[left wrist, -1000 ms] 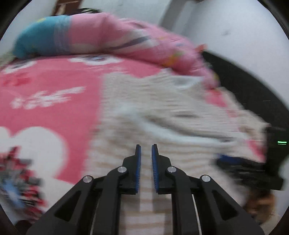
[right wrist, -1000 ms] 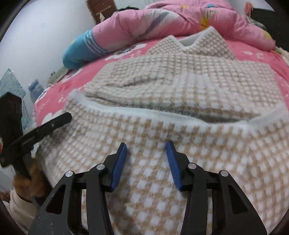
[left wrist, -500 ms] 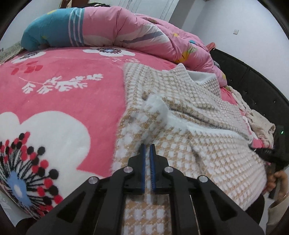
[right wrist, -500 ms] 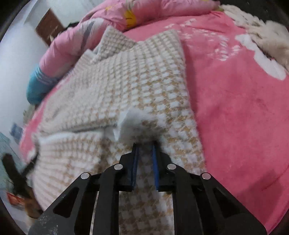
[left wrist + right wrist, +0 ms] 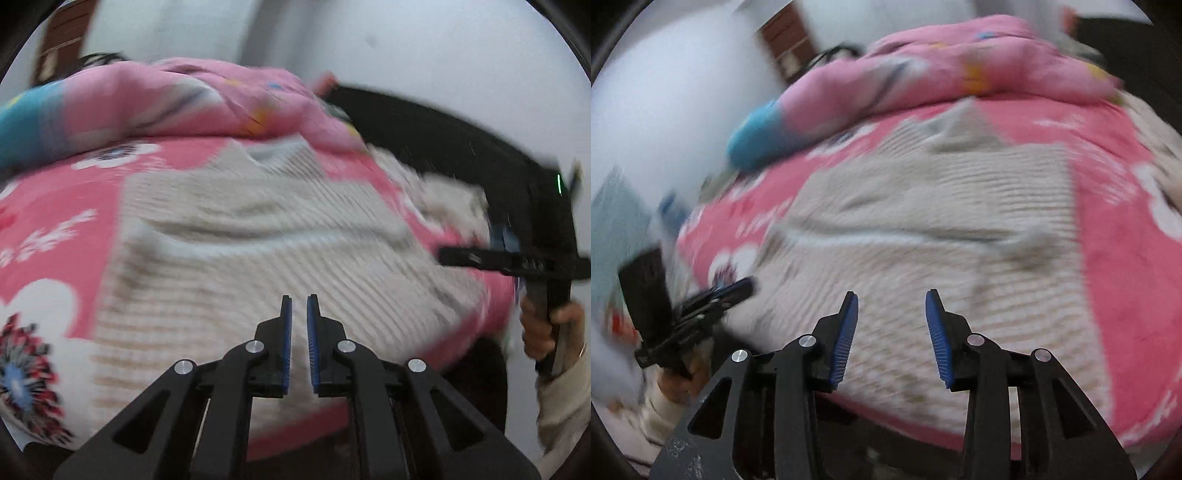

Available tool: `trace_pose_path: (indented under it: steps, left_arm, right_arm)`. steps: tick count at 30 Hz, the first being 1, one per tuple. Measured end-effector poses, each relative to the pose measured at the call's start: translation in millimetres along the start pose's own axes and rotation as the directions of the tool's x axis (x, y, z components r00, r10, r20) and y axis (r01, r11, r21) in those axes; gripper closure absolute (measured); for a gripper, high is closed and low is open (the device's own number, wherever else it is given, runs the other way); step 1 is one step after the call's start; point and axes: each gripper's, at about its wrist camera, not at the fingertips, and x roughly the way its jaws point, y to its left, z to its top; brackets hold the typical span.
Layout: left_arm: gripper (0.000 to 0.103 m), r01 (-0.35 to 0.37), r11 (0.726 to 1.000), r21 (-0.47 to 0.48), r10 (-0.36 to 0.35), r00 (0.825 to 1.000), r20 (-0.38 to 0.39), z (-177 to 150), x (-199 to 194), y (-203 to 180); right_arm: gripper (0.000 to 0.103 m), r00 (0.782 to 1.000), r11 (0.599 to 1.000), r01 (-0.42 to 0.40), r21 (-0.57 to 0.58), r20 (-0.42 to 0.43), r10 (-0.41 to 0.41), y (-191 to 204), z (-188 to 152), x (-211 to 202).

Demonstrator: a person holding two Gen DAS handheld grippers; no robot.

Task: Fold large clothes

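Note:
A beige-and-white checked sweater (image 5: 258, 240) (image 5: 923, 240) lies folded on the pink flowered blanket (image 5: 55, 221), with a crease across its middle. Both views are blurred by motion. My left gripper (image 5: 297, 299) hovers over the sweater's near edge. Its jaws are almost together and just starting to part, with nothing between them. In the right wrist view the left gripper (image 5: 746, 286) shows at the left. My right gripper (image 5: 892, 295) hangs over the near edge too, its jaws opening and empty. The right gripper (image 5: 454, 257) appears side-on in the left wrist view, past the sweater's right side.
A rolled pink and blue quilt (image 5: 184, 103) lies along the far side of the bed. A dark bed frame (image 5: 424, 129) curves round at the right, with a pile of cream clothes (image 5: 443, 195) beside it. A person's hand (image 5: 543, 325) holds the right gripper's handle.
Half a second ago each gripper was shut on a white-edged corner of the sweater. Both have let go and pulled back and up. The right jaws have spread.

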Motion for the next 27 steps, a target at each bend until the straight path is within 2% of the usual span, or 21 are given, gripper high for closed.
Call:
trace_pose_path:
  steps: [1, 2, 3, 6, 8, 10, 12, 13, 15, 16, 18, 21, 22, 24, 25, 26, 27]
  left_arm:
    - [0.092, -0.053, 0.998, 0.038, 0.054, 0.998, -0.039, -5.1, 11.4, -7.8]
    - [0.092, -0.152, 0.983, 0.1, 0.162, 0.982, -0.095, -14.1, 30.6, -14.3]
    - [0.092, -0.179, 0.976, 0.119, 0.194, 0.973, -0.124, -22.0, 43.7, -13.5]
    - [0.092, -0.141, 0.989, 0.039, 0.144, 0.983, -0.116, -22.8, 39.5, -1.9]
    - [0.091, -0.131, 0.99, 0.044, 0.135, 0.987, -0.084, -17.3, 23.5, -3.1]
    - [0.091, -0.134, 0.988, 0.081, 0.139, 0.988, -0.06, -17.5, 14.2, -5.6]
    - [0.091, -0.172, 0.981, 0.087, 0.18, 0.979, -0.097, -25.0, 20.9, -0.4]
    - [0.091, -0.169, 0.984, 0.058, 0.175, 0.977, -0.125, -30.3, 27.8, 7.7]
    - [0.091, -0.146, 0.989, 0.005, 0.145, 0.983, -0.111, -31.5, 27.9, 13.6]
    - [0.091, -0.133, 0.991, -0.016, 0.13, 0.985, -0.117, -31.9, 28.2, 17.5]
    - [0.091, -0.118, 0.992, -0.035, 0.114, 0.987, -0.113, -33.5, 23.4, 17.2]
    - [0.09, -0.117, 0.992, -0.042, 0.115, 0.991, -0.061, -31.0, -3.7, 22.1]
    - [0.084, -0.128, 0.991, -0.043, 0.126, 0.991, -0.046, -31.2, -10.2, 24.4]
    - [0.077, -0.184, 0.981, -0.056, 0.181, 0.982, -0.045, -35.6, -17.9, 35.8]
    - [0.075, -0.223, 0.972, -0.078, 0.218, 0.973, -0.072, -41.2, -15.9, 47.2]
    - [0.075, -0.234, 0.966, -0.106, 0.224, 0.97, -0.098, -44.9, -12.1, 56.5]
    - [0.075, -0.21, 0.966, -0.153, 0.194, 0.974, -0.114, -49.5, -9.2, 66.9]
  right_arm:
    - [0.066, 0.998, 0.999, 0.034, -0.025, -0.06, -0.036, 4.1, -6.3, 21.2]
    - [0.066, 0.988, 0.992, 0.102, -0.073, -0.107, -0.11, 6.7, -16.7, 45.9]
    - [0.066, 0.983, 0.986, 0.126, -0.108, -0.117, -0.138, 6.5, -24.1, 61.4]
    - [0.066, 0.99, 0.992, 0.106, -0.071, -0.088, -0.112, 3.8, -22.1, 49.7]
    - [0.065, 0.994, 0.994, 0.091, -0.052, -0.051, -0.093, 8.6, -17.5, 27.1]
    - [0.065, 0.999, 0.991, 0.045, -0.123, 0.013, -0.044, 29.6, -17.6, 6.8]
    - [0.065, 1.0, 0.983, 0.017, -0.184, 0.017, -0.014, 46.7, -21.9, 9.9]
    - [0.065, 1.0, 0.978, 0.019, -0.209, -0.013, -0.023, 53.0, -26.5, 23.7]
    - [0.065, 0.993, 0.975, 0.055, -0.218, -0.09, -0.076, 51.4, -36.6, 65.1]
    - [0.065, 0.993, 0.973, 0.061, -0.221, -0.09, -0.083, 47.5, -39.9, 75.2]
    - [0.065, 0.994, 0.974, 0.058, -0.218, -0.077, -0.077, 47.9, -35.8, 67.3]
    - [0.065, 0.996, 0.977, 0.074, -0.199, -0.027, -0.081, 45.5, -31.8, 32.3]
    - [0.065, 0.995, 0.975, 0.096, -0.199, 0.002, -0.098, 42.6, -31.8, 21.6]
    - [0.061, 0.987, 0.971, 0.162, -0.175, 0.031, -0.159, 30.4, -35.3, 8.6]
    - [0.057, 0.98, 0.967, 0.201, -0.156, 0.026, -0.199, 23.4, -38.4, 11.4]
    - [0.054, 0.964, 0.956, 0.262, -0.13, -0.005, -0.265, 12.8, -44.0, 23.8]
    - [0.052, 0.962, 0.958, 0.265, -0.111, -0.037, -0.27, 1.2, -49.1, 35.8]
